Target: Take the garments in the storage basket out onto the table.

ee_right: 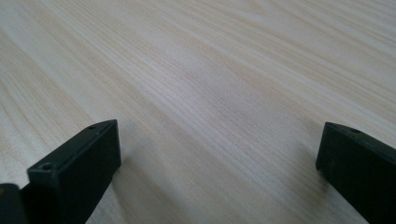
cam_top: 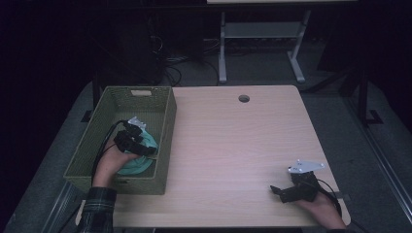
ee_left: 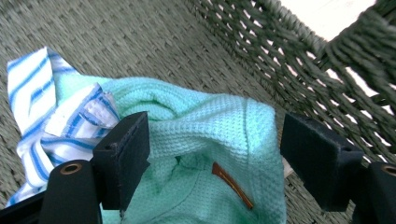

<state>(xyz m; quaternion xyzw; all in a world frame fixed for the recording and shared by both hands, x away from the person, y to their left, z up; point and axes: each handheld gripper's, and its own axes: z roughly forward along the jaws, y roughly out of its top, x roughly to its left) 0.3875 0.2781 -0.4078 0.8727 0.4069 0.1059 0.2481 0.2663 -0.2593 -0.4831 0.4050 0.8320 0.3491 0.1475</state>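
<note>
A mint green knitted cloth (ee_left: 210,126) with a small brown tag (ee_left: 232,184) lies in the bottom of a woven green basket (cam_top: 168,127), partly over a blue-and-white striped cloth (ee_left: 37,93). My left gripper (ee_left: 215,154) reaches down into the basket with its jaws wide apart, and the green cloth (cam_top: 140,165) sits between and below them; the pads do not press on it. In the high view the left gripper (cam_top: 145,148) is over the basket's near half. My right gripper (cam_top: 276,191) rests low over the wooden table (cam_top: 233,145) at the near right, open with nothing between its fingers (ee_right: 217,158).
The basket wall (ee_left: 289,51) rises close on the right of the left gripper. A round cable hole (cam_top: 244,98) sits at the table's far edge. Beyond the table stand a white desk frame (cam_top: 222,48) and cables on a dark floor.
</note>
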